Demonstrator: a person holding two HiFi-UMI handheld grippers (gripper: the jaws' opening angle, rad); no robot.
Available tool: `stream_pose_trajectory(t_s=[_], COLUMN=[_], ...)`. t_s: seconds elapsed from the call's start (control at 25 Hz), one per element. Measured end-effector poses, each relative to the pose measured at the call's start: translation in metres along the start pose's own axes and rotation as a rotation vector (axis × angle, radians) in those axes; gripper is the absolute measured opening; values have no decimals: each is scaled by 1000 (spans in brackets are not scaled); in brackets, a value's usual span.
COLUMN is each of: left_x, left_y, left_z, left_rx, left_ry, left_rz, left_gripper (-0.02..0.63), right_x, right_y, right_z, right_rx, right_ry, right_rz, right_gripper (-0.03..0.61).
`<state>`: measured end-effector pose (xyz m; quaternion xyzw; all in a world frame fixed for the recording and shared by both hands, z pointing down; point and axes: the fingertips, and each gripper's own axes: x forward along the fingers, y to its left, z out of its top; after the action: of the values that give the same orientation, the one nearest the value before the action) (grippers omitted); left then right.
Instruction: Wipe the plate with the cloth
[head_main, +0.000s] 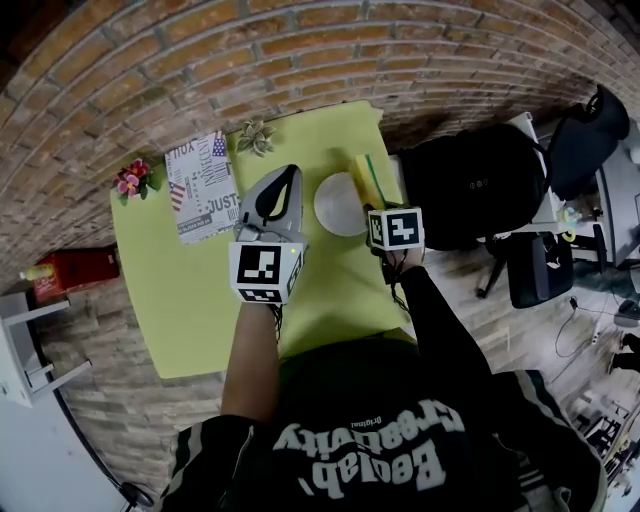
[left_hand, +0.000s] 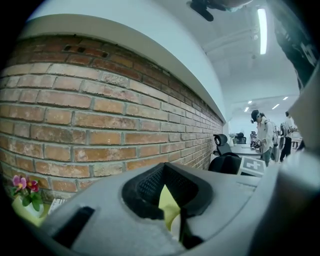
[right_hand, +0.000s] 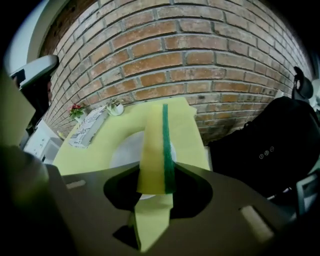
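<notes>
Clearly the right gripper (right_hand: 150, 197) is clamped on one end of the yellow cloth (right_hand: 155, 145), which looks soft and light and will likely fold when pressed. Its free end reaches the rim of the white plate (right_hand: 124, 150), probably hard, slick and apt to slide on the green table (head_main: 180, 300). The left gripper (head_main: 283, 190) hovers just beside the plate, jaws closed on nothing

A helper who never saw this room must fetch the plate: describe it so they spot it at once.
Start at the yellow-green table against the brick wall. Toward its far right side, just left of the yellow, green-striped cloth, lies the plate. It is the only round, plain white thing there, unlike the printed sheet and the pink flowers further left.
</notes>
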<state>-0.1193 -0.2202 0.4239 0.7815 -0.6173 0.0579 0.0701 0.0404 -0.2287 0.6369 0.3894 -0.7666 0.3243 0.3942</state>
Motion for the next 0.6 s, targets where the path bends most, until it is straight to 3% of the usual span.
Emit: stream_pose_trajectory(t_s=[0.2, 0.4, 0.6], left_x=[4, 5, 2], left_y=[-13, -21, -21], left_z=[1, 1, -4], left_rx=[0, 17, 36], left_ry=[4, -4, 6], left_rz=[-32, -43, -27], left_gripper=[3, 3, 3], right_x=[-9, -12, -20], right_y=[-21, -23, -6], right_z=[-10, -9, 0], right_rx=[51, 19, -2], right_ry=[-4, -28, -79], right_rz=[-34, -33, 22], right_gripper=[133, 135, 133])
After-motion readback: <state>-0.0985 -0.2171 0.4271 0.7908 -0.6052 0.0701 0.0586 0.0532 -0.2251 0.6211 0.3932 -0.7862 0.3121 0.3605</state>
